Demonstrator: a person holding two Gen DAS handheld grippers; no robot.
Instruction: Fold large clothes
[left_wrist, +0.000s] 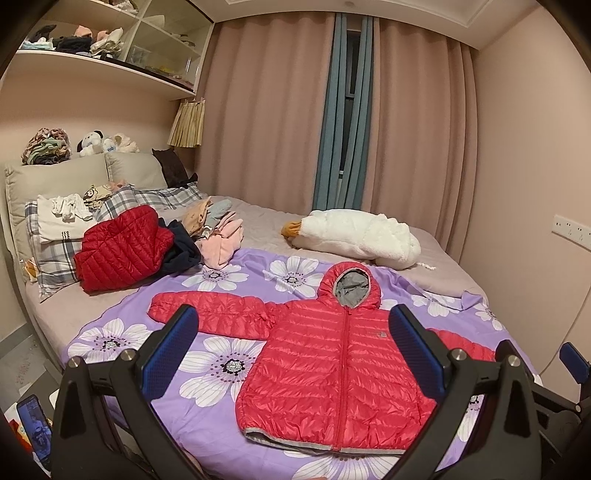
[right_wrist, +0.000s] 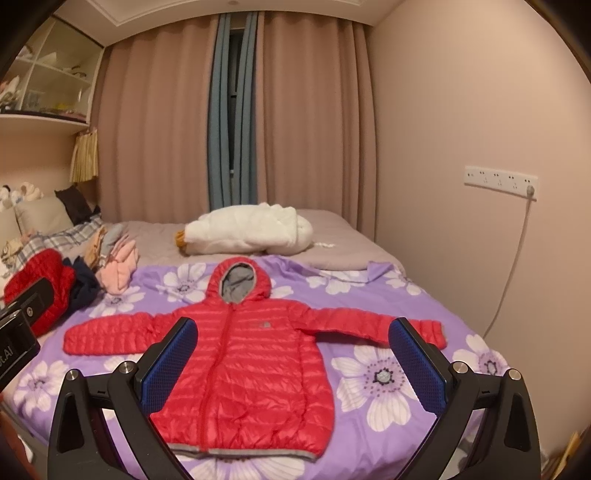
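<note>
A red hooded puffer jacket (left_wrist: 332, 369) lies flat, zipped and face up on a purple flowered sheet (left_wrist: 207, 369), sleeves spread to both sides; it also shows in the right wrist view (right_wrist: 247, 373). My left gripper (left_wrist: 293, 328) is open and empty, held above the jacket's near left side. My right gripper (right_wrist: 293, 339) is open and empty above the jacket's lower half. The right gripper's blue pad (left_wrist: 574, 356) shows at the left wrist view's right edge. The left gripper's body (right_wrist: 18, 332) shows at the right wrist view's left edge.
A darker red puffer jacket (left_wrist: 122, 247) and a pile of pink and dark clothes (left_wrist: 218, 232) lie at the left by the pillows. A white plush goose (left_wrist: 354, 236) lies at the bed's far side. A wall (right_wrist: 480, 147) with a socket strip is at the right.
</note>
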